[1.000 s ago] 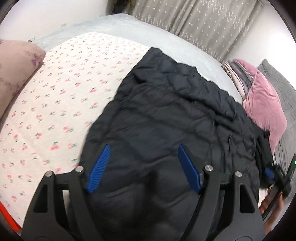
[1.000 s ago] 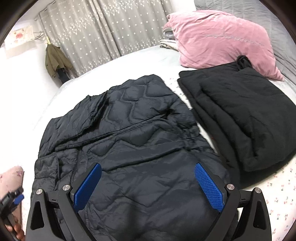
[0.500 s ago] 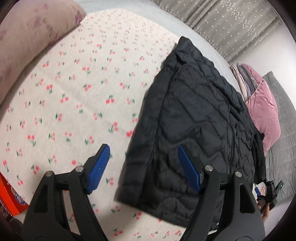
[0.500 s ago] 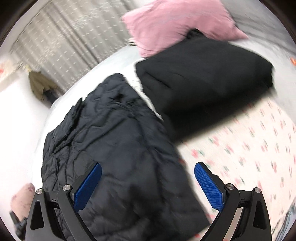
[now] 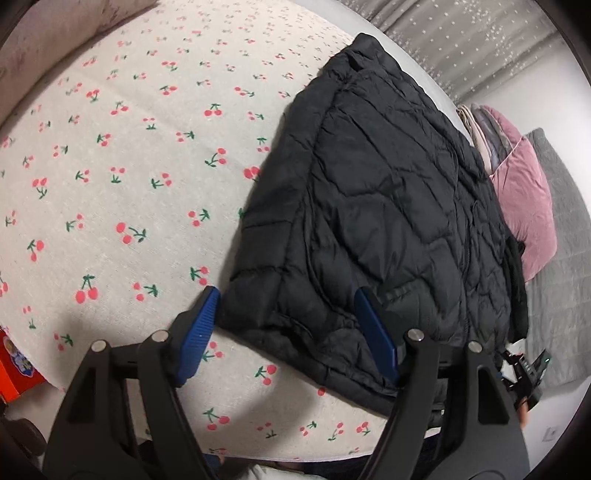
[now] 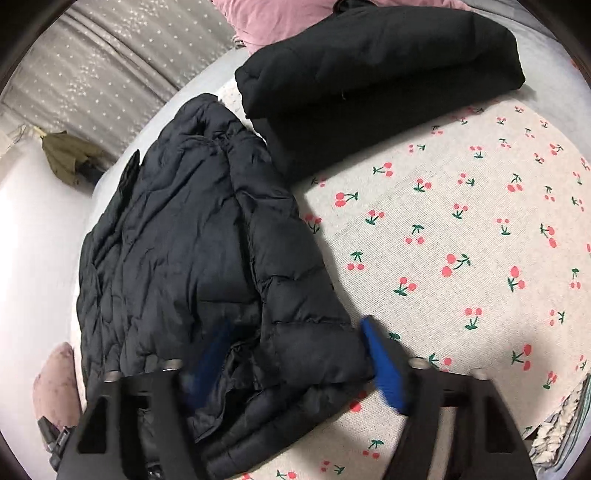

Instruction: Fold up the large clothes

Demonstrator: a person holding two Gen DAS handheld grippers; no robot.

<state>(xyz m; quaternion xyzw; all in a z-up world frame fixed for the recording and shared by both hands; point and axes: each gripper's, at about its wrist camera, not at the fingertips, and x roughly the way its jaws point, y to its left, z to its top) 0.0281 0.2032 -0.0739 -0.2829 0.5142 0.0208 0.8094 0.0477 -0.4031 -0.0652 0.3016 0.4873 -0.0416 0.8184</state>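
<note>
The left gripper (image 5: 284,328) and right gripper (image 6: 295,354), both spread wide and empty, straddle the quilted jacket's (image 5: 376,206) lower-frame hem corners; next, pinch each.

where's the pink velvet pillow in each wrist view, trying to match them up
Left wrist: the pink velvet pillow lies at the right edge, beyond the quilted jacket.
Right wrist: only a strip of the pillow shows at the top edge, behind the folded black garment.
Shared landmark: the quilted jacket on the cherry-print sheet.
</note>
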